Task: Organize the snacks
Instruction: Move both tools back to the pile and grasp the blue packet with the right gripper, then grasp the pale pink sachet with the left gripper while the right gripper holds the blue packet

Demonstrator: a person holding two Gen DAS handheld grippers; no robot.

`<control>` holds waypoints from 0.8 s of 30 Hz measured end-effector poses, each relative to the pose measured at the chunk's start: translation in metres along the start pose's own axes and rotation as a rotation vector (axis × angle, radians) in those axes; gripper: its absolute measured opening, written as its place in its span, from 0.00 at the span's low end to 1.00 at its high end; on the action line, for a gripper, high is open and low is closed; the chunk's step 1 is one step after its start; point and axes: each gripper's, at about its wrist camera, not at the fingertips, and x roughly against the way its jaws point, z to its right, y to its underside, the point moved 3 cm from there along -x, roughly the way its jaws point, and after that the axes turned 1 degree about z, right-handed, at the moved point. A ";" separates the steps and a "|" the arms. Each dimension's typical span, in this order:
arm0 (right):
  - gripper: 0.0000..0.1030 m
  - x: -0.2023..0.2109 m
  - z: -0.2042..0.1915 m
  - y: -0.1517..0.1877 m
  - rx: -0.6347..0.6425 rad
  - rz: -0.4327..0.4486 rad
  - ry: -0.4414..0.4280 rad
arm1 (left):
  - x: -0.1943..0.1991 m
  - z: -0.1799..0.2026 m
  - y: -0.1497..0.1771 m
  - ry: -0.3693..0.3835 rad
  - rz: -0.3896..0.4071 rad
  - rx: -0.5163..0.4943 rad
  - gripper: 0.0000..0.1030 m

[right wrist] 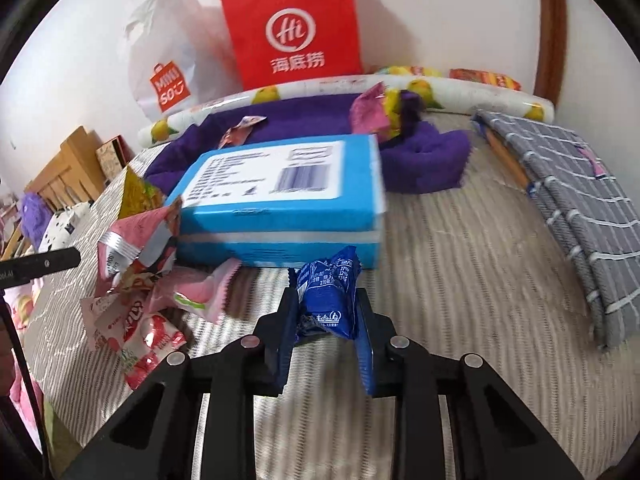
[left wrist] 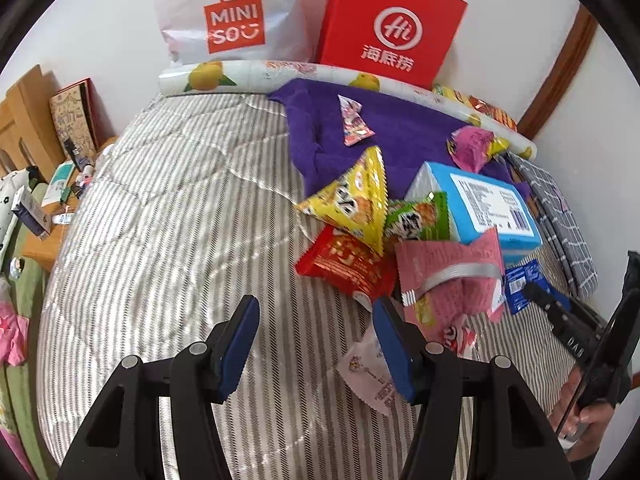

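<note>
Snack packets lie in a heap on the striped bed cover (left wrist: 160, 220): a yellow packet (left wrist: 352, 200), a green one (left wrist: 420, 218), a red one (left wrist: 348, 264), a pink one (left wrist: 448, 276) and a light blue box (left wrist: 480, 204). My left gripper (left wrist: 316, 320) is open and empty, just left of the heap. My right gripper (right wrist: 326, 312) is shut on a small dark blue snack packet (right wrist: 330, 296), in front of the blue box (right wrist: 288, 196). The blue packet also shows in the left wrist view (left wrist: 520, 280).
A red paper bag (left wrist: 388, 28) and a white Miniso bag (left wrist: 232, 20) stand against the wall behind a rolled fruit-print mat (left wrist: 248, 74). A purple towel (left wrist: 400, 132) lies under some packets. A folded grey checked cloth (right wrist: 568, 184) lies at the right. A cluttered wooden bedside shelf (left wrist: 40, 184) is left.
</note>
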 end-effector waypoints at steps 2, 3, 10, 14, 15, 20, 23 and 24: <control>0.26 0.003 0.008 0.001 -0.011 -0.002 0.002 | -0.004 0.006 0.004 0.014 -0.010 -0.022 0.55; 0.26 0.003 0.010 0.002 -0.011 -0.012 -0.002 | -0.007 0.010 0.007 0.022 -0.020 -0.040 0.55; 0.27 0.005 0.018 0.009 -0.015 -0.022 -0.007 | -0.025 0.029 0.024 0.024 -0.064 -0.132 0.55; 0.29 0.006 0.016 0.010 -0.004 -0.018 0.006 | -0.034 0.041 0.031 0.019 -0.100 -0.191 0.56; 0.30 0.005 0.016 0.011 -0.001 -0.020 0.008 | -0.035 0.043 0.032 0.008 -0.091 -0.204 0.57; 0.37 0.005 0.016 0.013 0.012 -0.031 0.014 | -0.039 0.054 0.033 -0.037 -0.080 -0.256 0.65; 0.58 0.008 0.021 0.012 0.004 -0.033 0.017 | -0.038 0.061 0.035 -0.068 -0.063 -0.313 0.59; 0.66 0.009 0.023 0.012 -0.004 -0.029 0.017 | -0.036 0.062 0.036 -0.043 -0.066 -0.314 0.45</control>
